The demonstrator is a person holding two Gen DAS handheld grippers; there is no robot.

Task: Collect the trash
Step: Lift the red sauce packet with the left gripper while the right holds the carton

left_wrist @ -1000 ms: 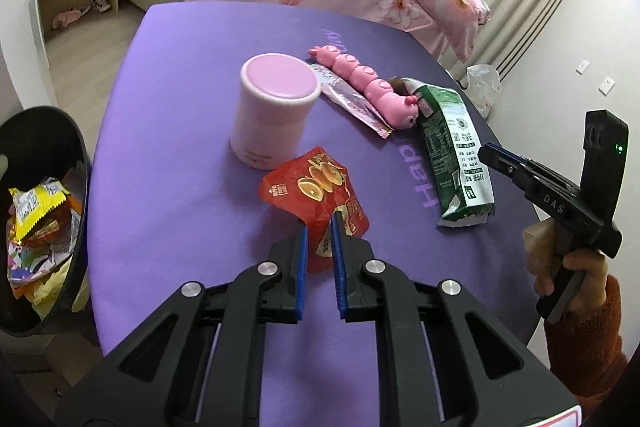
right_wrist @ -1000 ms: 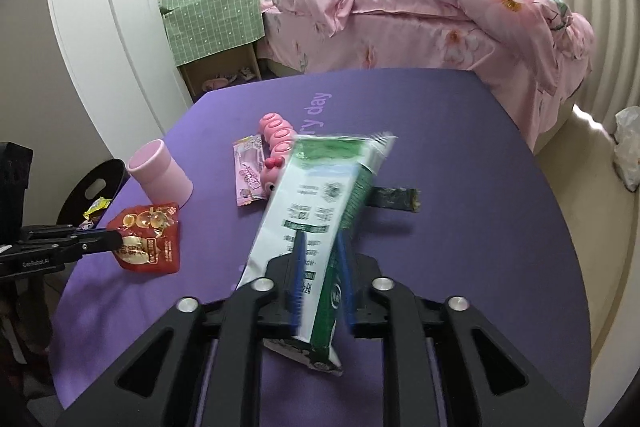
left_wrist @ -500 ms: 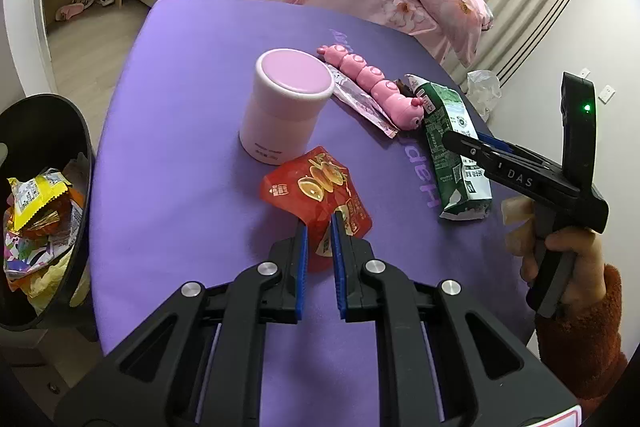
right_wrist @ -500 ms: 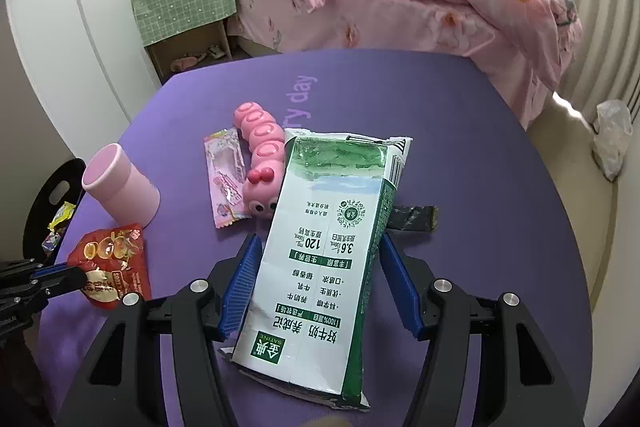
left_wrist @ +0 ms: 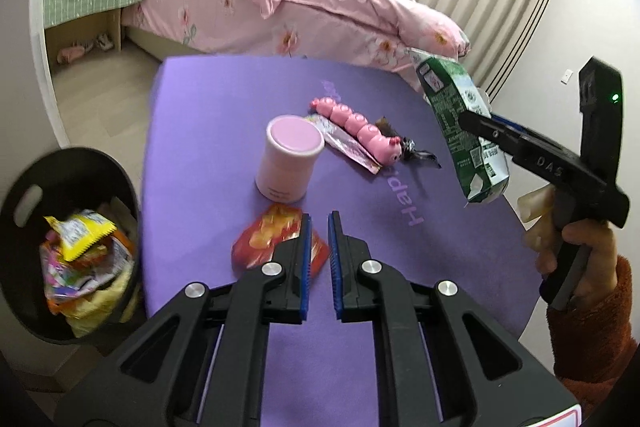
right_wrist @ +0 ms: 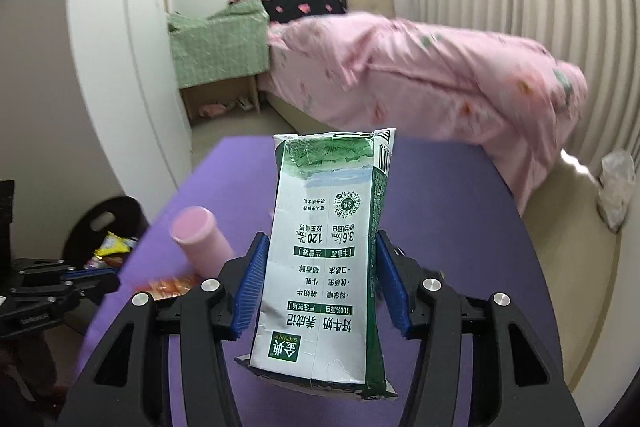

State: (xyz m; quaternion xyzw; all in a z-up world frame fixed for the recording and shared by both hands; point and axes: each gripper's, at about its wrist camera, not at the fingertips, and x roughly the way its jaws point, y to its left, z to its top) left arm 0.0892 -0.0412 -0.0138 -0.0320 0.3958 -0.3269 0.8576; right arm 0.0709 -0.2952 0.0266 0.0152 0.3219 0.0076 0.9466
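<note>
My right gripper (right_wrist: 318, 259) is shut on a green and white milk carton (right_wrist: 328, 255) and holds it upright above the purple table (right_wrist: 460, 211). The carton also shows in the left wrist view (left_wrist: 460, 123), lifted off the table at the right. My left gripper (left_wrist: 318, 227) has its jaws close together on a red snack wrapper (left_wrist: 272, 235) lying at the table's near edge; the grip itself is hidden. A black trash bin (left_wrist: 60, 247) with several wrappers stands at the left, below the table.
A pink cup (left_wrist: 290, 159), a pink caterpillar toy (left_wrist: 356, 125), a pink sachet (left_wrist: 344, 143) and a small dark wrapper (left_wrist: 412, 151) lie mid-table. A bed with pink bedding (left_wrist: 320, 11) stands behind. A white wall (right_wrist: 120, 67) is at the left.
My right gripper opened, closed around the milk carton and lifted it off the table. My left gripper stayed on the red wrapper and pulled back a little.
</note>
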